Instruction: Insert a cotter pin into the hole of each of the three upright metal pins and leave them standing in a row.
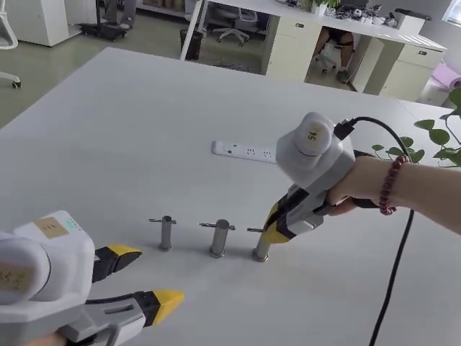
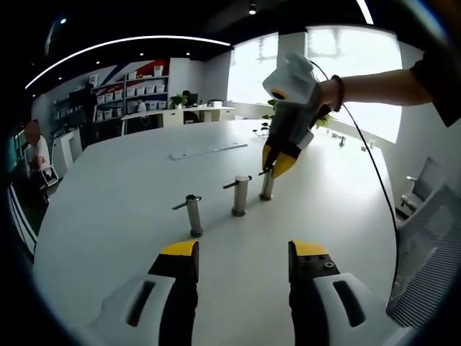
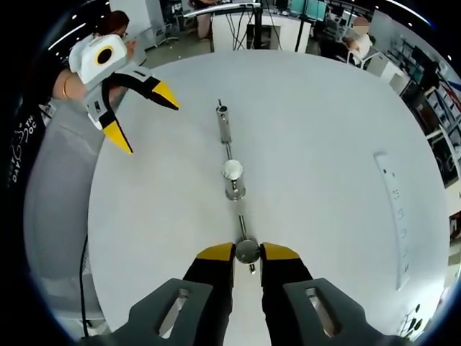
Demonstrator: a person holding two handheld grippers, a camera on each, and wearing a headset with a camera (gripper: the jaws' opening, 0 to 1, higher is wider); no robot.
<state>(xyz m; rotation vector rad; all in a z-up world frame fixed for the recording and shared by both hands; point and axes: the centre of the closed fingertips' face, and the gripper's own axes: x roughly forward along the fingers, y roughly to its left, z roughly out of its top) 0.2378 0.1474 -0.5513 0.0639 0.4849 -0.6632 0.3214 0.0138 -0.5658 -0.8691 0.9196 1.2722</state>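
Note:
Three upright metal pins stand in a row on the white table: left pin (image 1: 166, 234), middle pin (image 1: 218, 239), right pin (image 1: 261, 249). A thin cotter pin crosses the top of each, as on the middle one (image 1: 211, 225). My right gripper (image 1: 274, 229) comes down from the right, and its jaws are shut around the top of the right pin (image 3: 247, 250), whose cotter pin runs between them. The middle pin (image 3: 233, 176) and far pin (image 3: 224, 124) line up beyond. My left gripper (image 1: 148, 277) hovers open and holds nothing, short of the row (image 2: 240, 194).
A white power strip (image 1: 243, 151) lies behind the row. The right gripper's black cable (image 1: 392, 274) trails across the table on the right. Plant leaves (image 1: 439, 140) reach in at the right edge. Desks and chairs stand beyond the table.

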